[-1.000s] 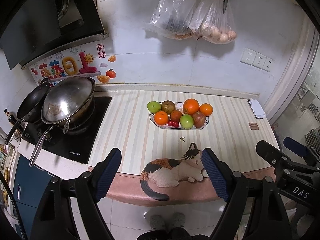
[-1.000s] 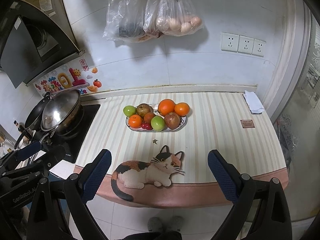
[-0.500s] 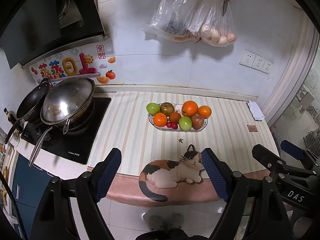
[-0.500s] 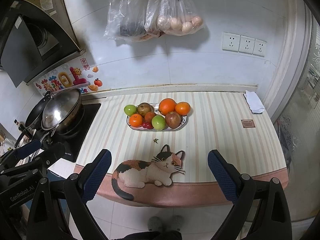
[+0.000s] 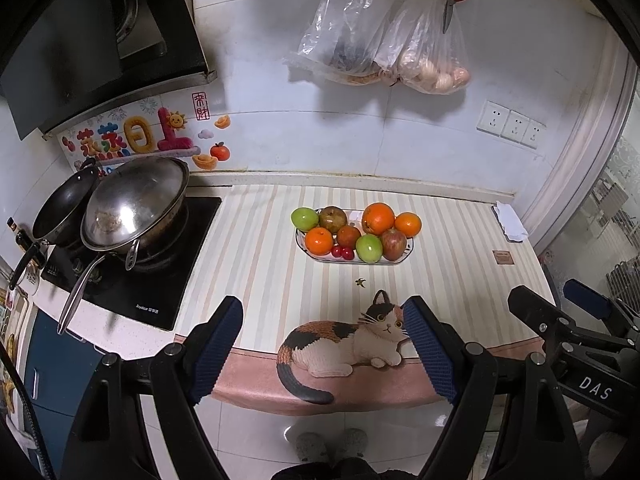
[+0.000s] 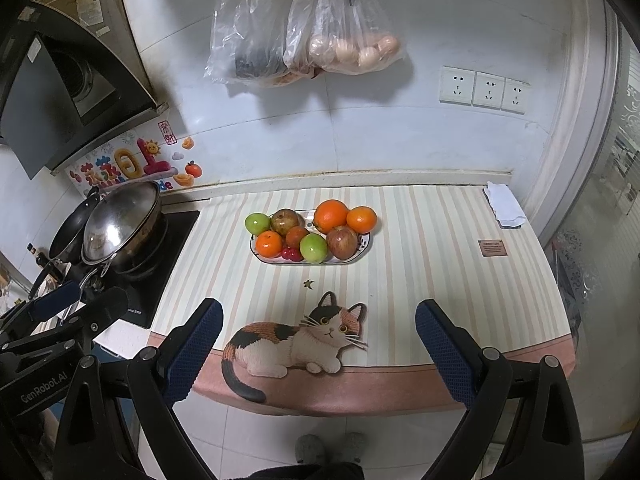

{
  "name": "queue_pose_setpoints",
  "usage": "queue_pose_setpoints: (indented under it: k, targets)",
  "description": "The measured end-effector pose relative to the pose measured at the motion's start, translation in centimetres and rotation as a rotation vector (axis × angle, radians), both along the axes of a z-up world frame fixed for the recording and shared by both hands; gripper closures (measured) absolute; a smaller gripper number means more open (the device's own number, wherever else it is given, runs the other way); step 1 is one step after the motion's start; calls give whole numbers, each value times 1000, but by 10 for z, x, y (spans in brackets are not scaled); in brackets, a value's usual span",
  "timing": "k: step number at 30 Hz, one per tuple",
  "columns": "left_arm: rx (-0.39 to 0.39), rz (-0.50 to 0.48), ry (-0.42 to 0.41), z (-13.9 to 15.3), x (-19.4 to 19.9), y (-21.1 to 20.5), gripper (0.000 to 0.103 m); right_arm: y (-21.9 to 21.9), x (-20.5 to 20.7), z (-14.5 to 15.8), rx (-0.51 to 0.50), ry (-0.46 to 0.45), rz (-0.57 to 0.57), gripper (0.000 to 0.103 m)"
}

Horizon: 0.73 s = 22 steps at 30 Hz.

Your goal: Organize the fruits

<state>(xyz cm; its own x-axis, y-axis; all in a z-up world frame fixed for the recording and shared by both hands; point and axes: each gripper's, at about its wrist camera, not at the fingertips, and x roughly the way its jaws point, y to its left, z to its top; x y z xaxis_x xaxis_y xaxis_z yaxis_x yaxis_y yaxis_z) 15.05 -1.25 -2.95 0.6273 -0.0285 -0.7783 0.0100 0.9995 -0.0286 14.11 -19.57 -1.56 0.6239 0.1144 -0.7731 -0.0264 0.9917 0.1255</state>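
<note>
While we hold both grippers off the near edge of the surface (image 5: 256,264), the left gripper (image 5: 322,316) and right gripper (image 6: 319,318) have jaws apart and empty; the fruit plate (image 6: 362,249) sits far, mid-surface, right of the wok (image 5: 136,204).

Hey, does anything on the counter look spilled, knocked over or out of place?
Nothing stands out. The fruits sit piled on the plate, none on the striped mat. A white cloth lies at the mat's far right corner.
</note>
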Motion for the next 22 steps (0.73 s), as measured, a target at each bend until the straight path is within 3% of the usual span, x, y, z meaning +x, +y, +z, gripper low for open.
queue_pose_setpoints:
  k: [22]
  targets:
    - [-1,1,-4,2,-4,-2,21,-7,-1,1,1,6,-11,4]
